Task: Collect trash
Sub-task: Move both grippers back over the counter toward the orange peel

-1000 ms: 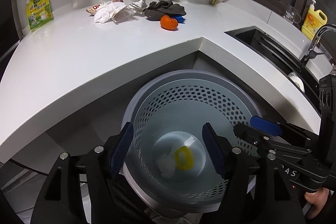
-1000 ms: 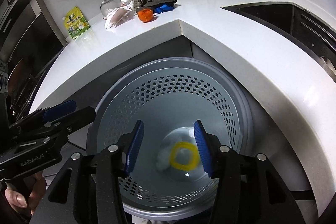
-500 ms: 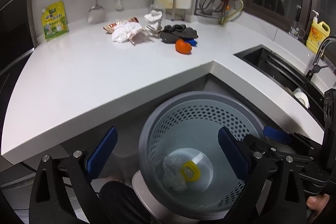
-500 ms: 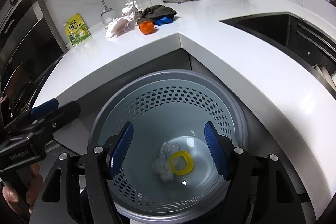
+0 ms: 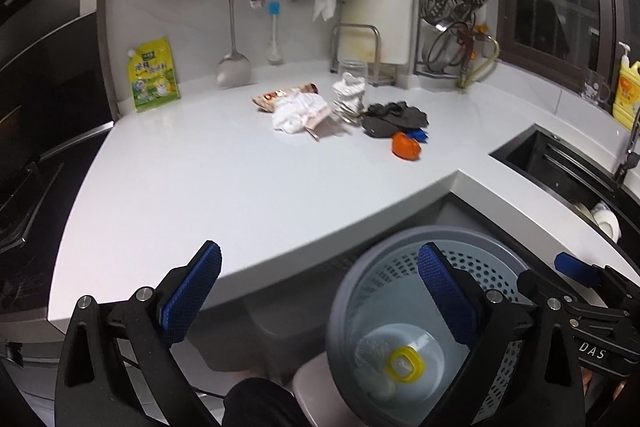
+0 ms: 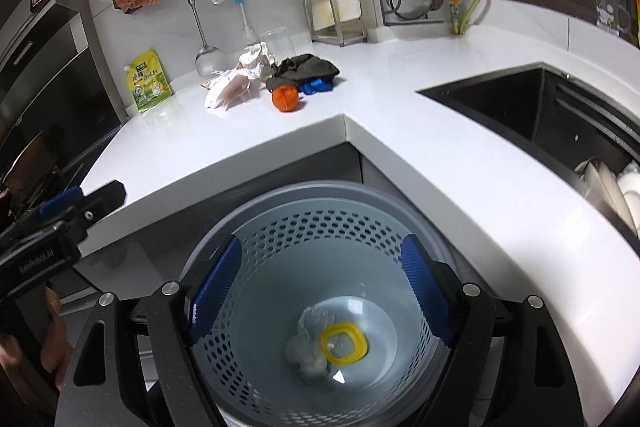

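A grey perforated bin (image 6: pixel 320 189) stands on the floor below the counter corner. At its bottom lie a yellow ring (image 6: pixel 344 341) and a crumpled clear plastic wad (image 6: pixel 308 347). My right gripper (image 6: pixel 322 247) hangs over the bin, its jaws opening with nothing between them. My left gripper (image 5: pixel 320 267) is open and empty, left of the bin (image 5: pixel 348 307), at the counter's front edge. Far back on the counter lies trash: a white wrapper (image 5: pixel 298 111), a crushed cup (image 5: pixel 350 95), a dark cloth (image 5: pixel 394 119), an orange piece (image 5: pixel 406 146) and a blue piece (image 5: pixel 418 135).
A white L-shaped counter (image 5: pixel 240 187) wraps the corner. A dark sink (image 6: pixel 520 107) with dishes lies to the right. A yellow-green pouch (image 5: pixel 154 75) leans on the back wall under hanging utensils. A yellow detergent bottle (image 5: pixel 626 87) stands far right. A dark stove (image 5: pixel 16 207) lies left.
Both grippers have risen from over the bin and their jaws have widened. The left view has tilted up and swung left, so the bin now sits at lower right.
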`<act>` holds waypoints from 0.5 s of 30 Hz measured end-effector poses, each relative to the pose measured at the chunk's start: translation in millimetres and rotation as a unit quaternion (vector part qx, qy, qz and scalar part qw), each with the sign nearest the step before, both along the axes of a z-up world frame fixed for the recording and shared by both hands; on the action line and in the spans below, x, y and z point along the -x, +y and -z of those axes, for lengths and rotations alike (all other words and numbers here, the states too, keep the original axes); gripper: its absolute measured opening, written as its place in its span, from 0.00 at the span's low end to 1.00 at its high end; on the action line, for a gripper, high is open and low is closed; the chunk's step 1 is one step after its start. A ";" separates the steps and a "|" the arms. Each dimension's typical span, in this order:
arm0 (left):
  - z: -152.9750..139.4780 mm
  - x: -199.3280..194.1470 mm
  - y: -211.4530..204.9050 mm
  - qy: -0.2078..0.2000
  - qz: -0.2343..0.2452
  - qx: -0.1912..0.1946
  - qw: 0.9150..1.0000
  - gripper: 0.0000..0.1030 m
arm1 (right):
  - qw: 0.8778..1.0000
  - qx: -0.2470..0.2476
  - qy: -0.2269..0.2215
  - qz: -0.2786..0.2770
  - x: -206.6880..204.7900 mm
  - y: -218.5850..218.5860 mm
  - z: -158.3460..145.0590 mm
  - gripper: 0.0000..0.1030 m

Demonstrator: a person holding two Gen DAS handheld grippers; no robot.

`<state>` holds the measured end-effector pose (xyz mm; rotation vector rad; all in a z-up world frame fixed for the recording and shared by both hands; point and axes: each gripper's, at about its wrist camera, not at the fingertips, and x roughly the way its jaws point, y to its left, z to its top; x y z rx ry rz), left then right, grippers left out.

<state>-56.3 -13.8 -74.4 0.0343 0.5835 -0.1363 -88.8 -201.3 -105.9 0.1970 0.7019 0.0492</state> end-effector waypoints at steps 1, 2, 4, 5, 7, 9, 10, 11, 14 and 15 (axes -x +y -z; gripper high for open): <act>-1.9 -2.0 3.2 -0.003 -0.003 0.003 1.000 0.94 | 1.000 0.003 -0.001 0.001 -1.9 0.2 -0.9 0.76; -3.2 -3.8 6.0 -0.005 -0.006 0.005 1.000 0.94 | 1.000 0.006 -0.002 0.001 -5.5 1.2 -2.6 0.76; -6.0 -9.3 11.5 -0.007 -0.012 0.008 1.000 0.94 | 1.000 0.004 -0.003 0.002 -10.9 1.7 -4.4 0.76; -6.9 -12.2 13.4 -0.007 -0.015 0.008 1.000 0.94 | 1.000 0.002 -0.003 0.003 -15.0 1.7 -5.6 0.76; -9.2 -20.2 16.5 -0.006 -0.019 0.008 1.000 0.94 | 1.000 0.002 -0.001 0.003 -23.9 2.4 -7.6 0.76; -11.4 -28.2 20.5 -0.005 -0.022 0.008 1.000 0.94 | 1.000 0.006 -0.004 0.003 -30.7 3.3 -10.0 0.76; -12.6 -31.6 21.9 -0.005 -0.023 0.009 1.000 0.94 | 1.000 0.009 -0.007 0.003 -34.3 3.9 -11.7 0.76; -13.9 -35.0 23.7 -0.006 -0.024 0.011 1.000 0.94 | 1.000 0.012 -0.010 0.004 -38.9 4.4 -13.8 0.76; -17.2 -48.1 28.2 -0.002 -0.026 0.016 1.000 0.94 | 1.000 0.011 -0.010 0.004 -54.1 4.7 -19.3 0.76; -18.4 -52.7 29.0 -0.001 -0.027 0.016 1.000 0.94 | 1.000 0.009 -0.011 0.005 -59.0 4.3 -21.1 0.76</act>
